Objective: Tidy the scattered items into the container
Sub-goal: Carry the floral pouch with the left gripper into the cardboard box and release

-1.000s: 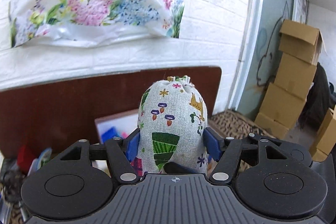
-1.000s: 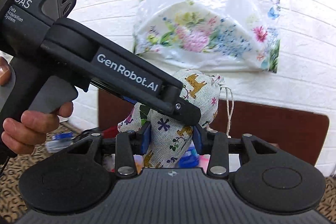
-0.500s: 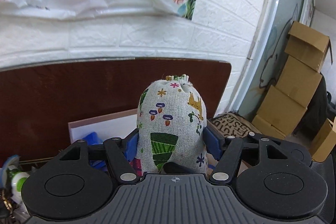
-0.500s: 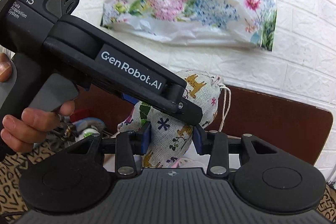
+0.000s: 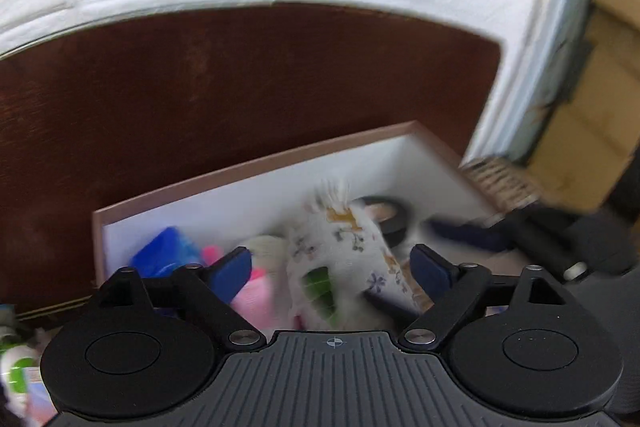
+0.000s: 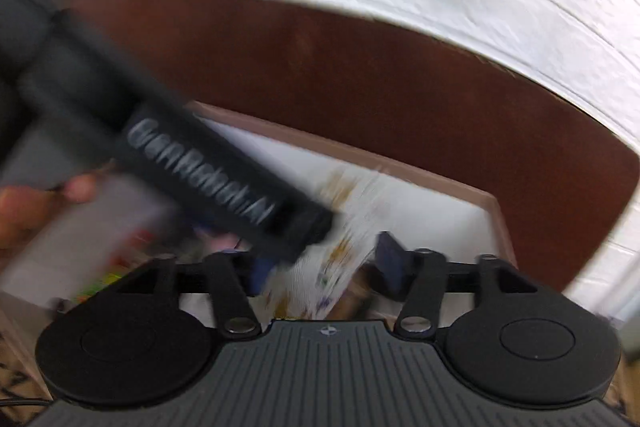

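A printed cloth drawstring pouch (image 5: 344, 259) sits blurred between the spread jaws of my left gripper (image 5: 334, 267), over the white inside of a brown-rimmed box (image 5: 256, 167). It touches neither pad. In the right wrist view the same pouch (image 6: 340, 247) lies between the spread jaws of my right gripper (image 6: 324, 263), with the left gripper's body (image 6: 200, 171) crossing in front. Both grippers are open over the box (image 6: 400, 171).
The box holds a blue case (image 5: 164, 255), pink items (image 5: 252, 295) and a black tape roll (image 5: 384, 215). A dark brown board (image 5: 240, 87) stands behind it against a white brick wall. Cardboard boxes (image 5: 580, 127) stand at the right. Loose items (image 5: 16, 359) lie left of the box.
Both grippers tilted down toward the box and opened. The pouch, held by both before, is now loose between the jaws and dropping into the box.
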Available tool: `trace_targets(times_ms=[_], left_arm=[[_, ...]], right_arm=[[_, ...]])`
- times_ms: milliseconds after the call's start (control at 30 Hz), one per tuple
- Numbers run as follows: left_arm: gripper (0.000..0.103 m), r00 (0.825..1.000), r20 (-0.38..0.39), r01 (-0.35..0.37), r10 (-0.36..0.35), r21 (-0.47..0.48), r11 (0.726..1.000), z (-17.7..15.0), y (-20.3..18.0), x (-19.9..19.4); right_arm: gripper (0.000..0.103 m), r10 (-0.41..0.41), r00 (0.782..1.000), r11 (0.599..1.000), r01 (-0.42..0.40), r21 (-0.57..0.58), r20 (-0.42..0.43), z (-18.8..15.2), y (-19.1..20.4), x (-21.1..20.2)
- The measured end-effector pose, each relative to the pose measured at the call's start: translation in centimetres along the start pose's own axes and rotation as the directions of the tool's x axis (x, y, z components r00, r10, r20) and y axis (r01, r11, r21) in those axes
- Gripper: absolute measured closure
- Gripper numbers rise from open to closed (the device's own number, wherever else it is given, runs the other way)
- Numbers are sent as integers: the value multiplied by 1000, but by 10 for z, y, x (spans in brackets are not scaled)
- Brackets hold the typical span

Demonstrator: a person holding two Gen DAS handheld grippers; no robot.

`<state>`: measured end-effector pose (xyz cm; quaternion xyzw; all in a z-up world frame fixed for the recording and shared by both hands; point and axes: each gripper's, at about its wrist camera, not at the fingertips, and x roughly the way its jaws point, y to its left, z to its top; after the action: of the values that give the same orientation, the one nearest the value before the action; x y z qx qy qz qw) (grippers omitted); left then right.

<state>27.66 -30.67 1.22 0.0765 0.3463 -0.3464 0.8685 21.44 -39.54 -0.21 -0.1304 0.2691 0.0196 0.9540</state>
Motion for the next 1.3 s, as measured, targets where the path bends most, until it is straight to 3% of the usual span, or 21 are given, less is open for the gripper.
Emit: trace_targets(times_ms=[200,500,767,1067,1300], left_arm=[[8,1000,17,-23,22,54,998,-15,-3,-11],[8,1000,11,-28,28,22,999,-17,-11,-34],[8,999,38,-30,30,-3,1000,-29,-24,-72],[7,985,134,-104,105,-13,994,-58,-42,-127],[1,973,157,-157,167,-73,985,-94,-44,-162]], right_arm=[[22,21,1000,1000,-21,2,22,-3,7,-12],[6,16,998,1000,-18,23,55,4,15,-36],[1,26,991,1000,-27,7,132,5,26,-73],[0,36,976,998,-44,34,213,-5,46,-119],[0,57,965,993,-80,84,255,-24,71,-153]])
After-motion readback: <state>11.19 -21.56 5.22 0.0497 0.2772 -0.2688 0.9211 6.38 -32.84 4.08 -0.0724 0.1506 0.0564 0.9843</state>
